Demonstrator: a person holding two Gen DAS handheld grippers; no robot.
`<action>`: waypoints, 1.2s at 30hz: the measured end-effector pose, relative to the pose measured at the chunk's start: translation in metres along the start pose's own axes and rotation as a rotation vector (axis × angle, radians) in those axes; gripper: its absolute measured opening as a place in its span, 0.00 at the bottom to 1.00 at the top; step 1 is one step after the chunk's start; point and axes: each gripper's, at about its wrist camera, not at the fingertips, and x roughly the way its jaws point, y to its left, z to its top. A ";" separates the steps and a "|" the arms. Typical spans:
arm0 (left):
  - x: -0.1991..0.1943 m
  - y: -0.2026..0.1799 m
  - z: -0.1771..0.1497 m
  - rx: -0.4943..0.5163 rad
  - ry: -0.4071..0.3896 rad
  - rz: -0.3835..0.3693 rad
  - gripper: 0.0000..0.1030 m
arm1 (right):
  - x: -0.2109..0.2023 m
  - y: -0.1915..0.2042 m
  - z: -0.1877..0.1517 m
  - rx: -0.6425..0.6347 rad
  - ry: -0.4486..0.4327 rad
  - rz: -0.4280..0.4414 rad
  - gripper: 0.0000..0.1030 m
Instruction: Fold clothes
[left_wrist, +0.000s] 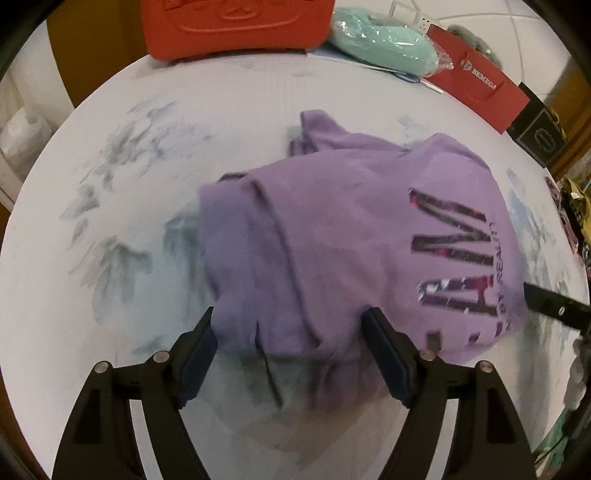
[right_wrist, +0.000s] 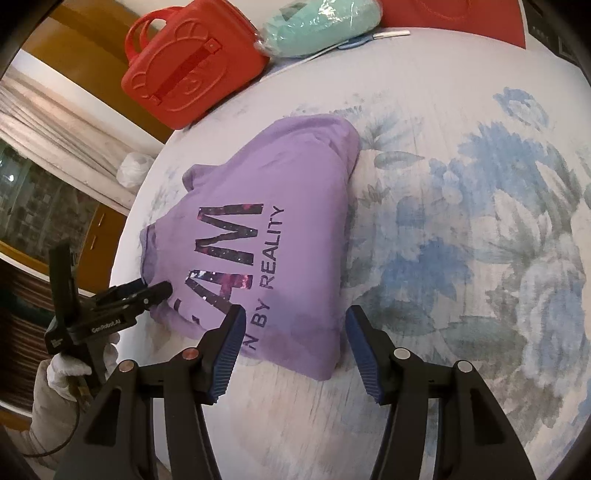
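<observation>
1. Lying folded on the flowered sheet (right_wrist: 461, 221), the purple shirt (right_wrist: 280, 229) is sitting near the red case (right_wrist: 192, 66).
2. Left gripper (left_wrist: 291, 332) is gaping at the shirt's edge.
3. Right gripper (right_wrist: 295, 325) is gaping at its hem.

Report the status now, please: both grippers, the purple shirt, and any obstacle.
Left gripper open over purple shirt. Right gripper open at its near edge. Shirt folded on floral sheet. Red case behind, apart.

Pretty even indoor light, nothing harsh. Left wrist view is motion-blurred, especially the purple shirt (left_wrist: 332, 236). Right wrist view is sharper. Heavy fisheye bending and dark vignette around the shirt (right_wrist: 258, 236), soft shadow under its near edge.
</observation>
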 end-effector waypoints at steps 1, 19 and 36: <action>0.001 -0.002 0.002 -0.002 -0.003 -0.005 0.75 | 0.001 -0.001 0.001 0.004 -0.002 -0.002 0.55; 0.013 -0.024 0.035 0.075 -0.009 0.002 0.51 | 0.022 -0.011 0.036 0.093 -0.045 0.042 0.38; 0.015 -0.019 0.052 0.077 -0.004 -0.121 0.37 | 0.031 -0.015 0.035 0.153 -0.041 0.146 0.35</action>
